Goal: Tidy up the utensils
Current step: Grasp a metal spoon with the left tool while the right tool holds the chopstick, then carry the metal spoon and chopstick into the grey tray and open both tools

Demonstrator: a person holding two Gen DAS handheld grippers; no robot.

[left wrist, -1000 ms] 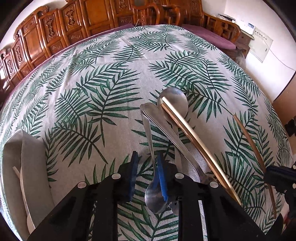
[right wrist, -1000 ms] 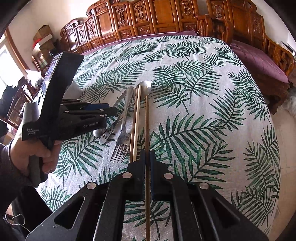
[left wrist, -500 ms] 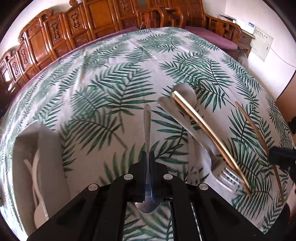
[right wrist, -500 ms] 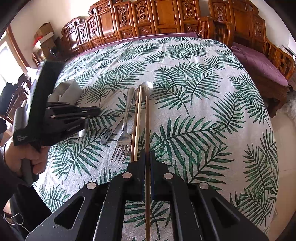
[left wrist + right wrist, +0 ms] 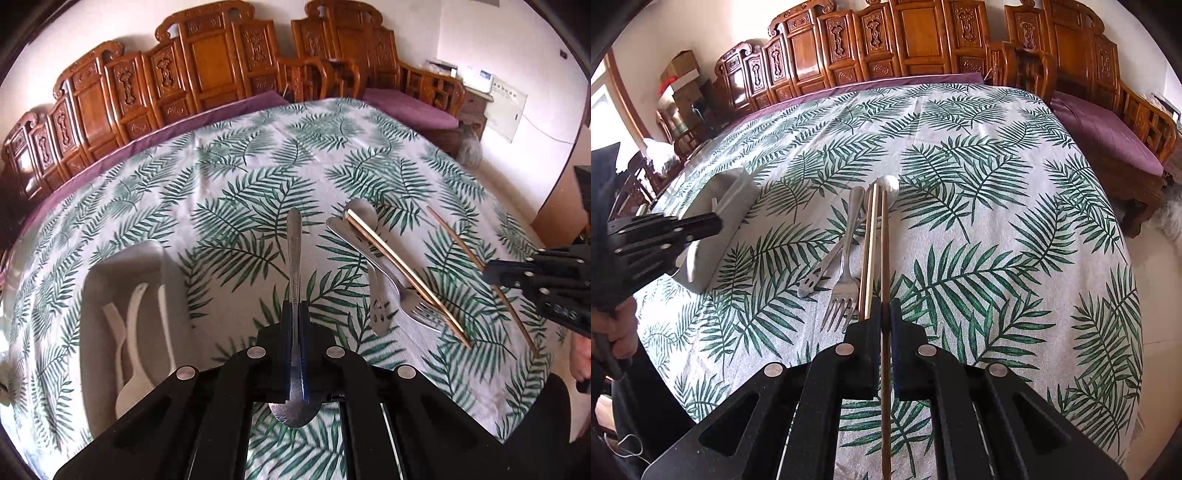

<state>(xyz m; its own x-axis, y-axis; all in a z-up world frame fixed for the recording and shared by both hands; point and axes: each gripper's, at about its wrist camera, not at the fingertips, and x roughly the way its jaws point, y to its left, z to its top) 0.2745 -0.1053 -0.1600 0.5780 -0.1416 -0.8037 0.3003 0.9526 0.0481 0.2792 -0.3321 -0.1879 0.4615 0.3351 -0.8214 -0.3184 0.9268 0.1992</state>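
left tongs (image 5: 294, 314) clamp a steel spoon (image 5: 293, 258); right tongs (image 5: 885, 310) clamp a chopstick (image 5: 885, 258) above the tablecloth (image 5: 997, 221).

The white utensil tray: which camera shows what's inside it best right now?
The left wrist view. It looks down into the white utensil tray, showing white spoons lying inside. The right wrist view shows only the tray's outer wall from the side, partly behind the left gripper; its contents are hidden.
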